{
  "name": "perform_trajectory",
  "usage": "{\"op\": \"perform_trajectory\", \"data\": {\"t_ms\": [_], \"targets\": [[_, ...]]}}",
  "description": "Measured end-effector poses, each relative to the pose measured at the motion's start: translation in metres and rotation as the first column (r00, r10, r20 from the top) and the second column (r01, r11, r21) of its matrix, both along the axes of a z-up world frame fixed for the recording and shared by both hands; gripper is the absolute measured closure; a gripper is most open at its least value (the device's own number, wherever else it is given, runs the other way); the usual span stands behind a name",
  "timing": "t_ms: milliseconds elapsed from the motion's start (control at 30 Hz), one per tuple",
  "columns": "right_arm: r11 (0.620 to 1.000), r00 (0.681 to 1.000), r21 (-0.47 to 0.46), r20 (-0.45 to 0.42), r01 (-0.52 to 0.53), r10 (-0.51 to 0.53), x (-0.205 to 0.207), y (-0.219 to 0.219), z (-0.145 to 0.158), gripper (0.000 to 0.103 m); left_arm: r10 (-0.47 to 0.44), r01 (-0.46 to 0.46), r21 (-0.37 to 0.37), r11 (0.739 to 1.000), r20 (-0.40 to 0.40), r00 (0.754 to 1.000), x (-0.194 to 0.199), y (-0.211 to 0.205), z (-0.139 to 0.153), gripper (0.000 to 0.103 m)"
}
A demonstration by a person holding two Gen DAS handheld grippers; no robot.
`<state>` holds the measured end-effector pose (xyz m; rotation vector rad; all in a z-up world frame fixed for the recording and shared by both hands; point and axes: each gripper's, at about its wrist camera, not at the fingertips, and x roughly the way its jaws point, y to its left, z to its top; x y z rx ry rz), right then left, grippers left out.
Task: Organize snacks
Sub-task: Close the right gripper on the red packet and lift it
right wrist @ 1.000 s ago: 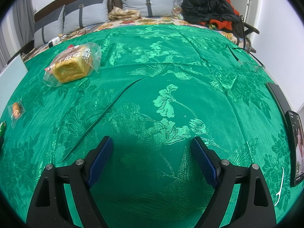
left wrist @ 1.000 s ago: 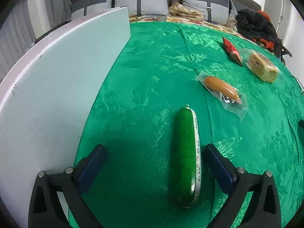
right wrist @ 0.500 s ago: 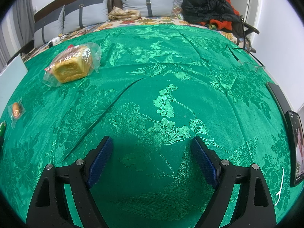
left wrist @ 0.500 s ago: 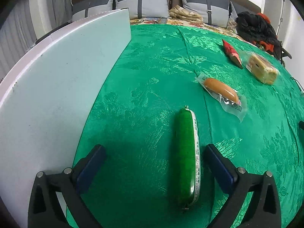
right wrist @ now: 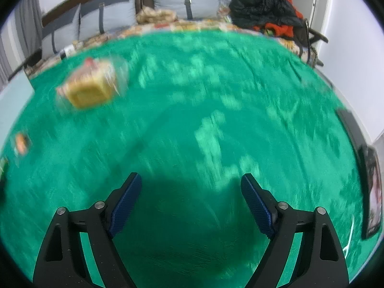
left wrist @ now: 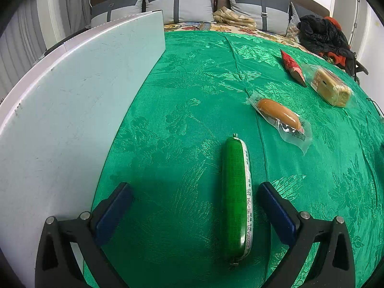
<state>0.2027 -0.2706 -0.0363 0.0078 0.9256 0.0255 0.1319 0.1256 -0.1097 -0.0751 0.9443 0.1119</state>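
Green cloth [left wrist: 192, 100] over the bed, white board [left wrist: 72, 96] at 9 o'clock, left tongs [left wrist: 192, 192] wide open astride green sausage [left wrist: 236, 196] without touching, bun [left wrist: 278, 114] and bread [left wrist: 331, 88] toward 2 o'clock, right tongs [right wrist: 190, 182] wide open, empty.

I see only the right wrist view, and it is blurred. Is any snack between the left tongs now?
Observer: Yes. A green sausage lies between the open left tongs, close to the right-hand pad; no pad touches it.
Operator: What is on the left of those tongs?
Observer: A white board lies flat right beside them.
Operator: Is any snack near the bread hidden from me?
Observer: A red packet lies just beside the bread.
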Motion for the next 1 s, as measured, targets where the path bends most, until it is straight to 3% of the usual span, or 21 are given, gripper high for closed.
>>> {"op": "perform_trajectory", "data": {"t_ms": [100,233,300,433,533,600,667,800,1000], "targets": [[0.995,0.994,0.078,0.096,-0.058,0.051,0.031,0.028,0.048,0.016,0.000,0.000,0.000,1.000,0.000,1.000,0.000,0.000,0.000,0.000],[0.960,0.978,0.189,0.042,-0.207,0.203,0.114,0.096,0.085,0.016,0.000,0.000,0.000,1.000,0.000,1.000,0.000,0.000,0.000,0.000],[0.952,0.966,0.178,-0.028,-0.248,0.257,0.150,0.133,0.079,0.016,0.001,-0.001,0.000,1.000,0.000,1.000,0.000,0.000,0.000,0.000],[0.954,0.937,0.114,-0.188,-0.277,0.294,0.200,0.193,0.037,0.019,0.000,0.000,0.000,1.000,0.000,1.000,0.000,0.000,0.000,0.000],[0.955,0.909,0.042,-0.294,-0.295,0.294,0.214,0.219,0.004,0.027,0.001,-0.001,-0.001,1.000,0.000,1.000,0.000,0.000,0.000,0.000],[0.951,0.890,-0.002,-0.352,-0.311,0.290,0.220,0.230,-0.009,0.046,0.001,-0.001,-0.001,1.000,0.000,1.000,0.000,0.000,0.000,0.000],[0.952,0.878,-0.009,-0.389,-0.306,0.279,0.221,0.230,-0.018,0.077,0.000,0.000,-0.001,1.000,0.000,1.000,0.000,0.000,0.000,0.000],[0.960,0.889,0.037,-0.367,-0.279,0.273,0.211,0.223,-0.010,0.079,0.001,-0.001,-0.001,1.000,0.000,1.000,0.000,0.000,0.000,0.000],[0.931,0.910,0.175,-0.217,-0.321,0.354,0.170,0.224,0.039,0.079,0.001,-0.001,-0.002,1.000,0.001,1.000,0.000,0.000,-0.001,0.000]]}}
